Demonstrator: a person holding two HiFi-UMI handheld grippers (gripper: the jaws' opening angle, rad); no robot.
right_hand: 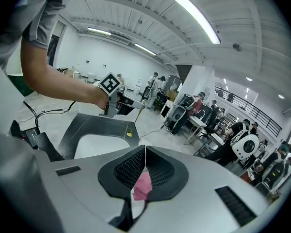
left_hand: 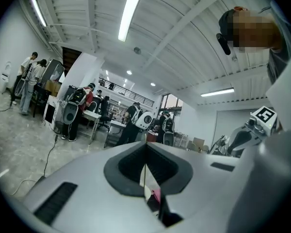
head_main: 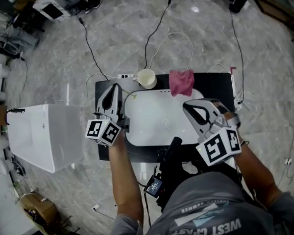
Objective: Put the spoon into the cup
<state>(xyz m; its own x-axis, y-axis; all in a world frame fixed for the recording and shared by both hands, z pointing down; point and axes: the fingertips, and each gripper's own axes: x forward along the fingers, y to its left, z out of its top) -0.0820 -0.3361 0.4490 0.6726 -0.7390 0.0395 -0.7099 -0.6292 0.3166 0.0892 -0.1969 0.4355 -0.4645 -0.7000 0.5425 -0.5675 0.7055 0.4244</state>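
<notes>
Both clenched empty, left tool (head_main: 116, 86), right tool (head_main: 185, 105), round cream cup (head_main: 146, 78), crumpled pink cloth (head_main: 181, 82)

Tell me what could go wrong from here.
1. The cup stands at the far edge of the black table. A nudge from the left gripper could tip it or push it off.
2. The pink cloth lies near the cup and could snag the right gripper as it reaches in.
3. Both grippers' jaws are shut on nothing, and I cannot make out a spoon for certain, so the pickup may miss.
</notes>
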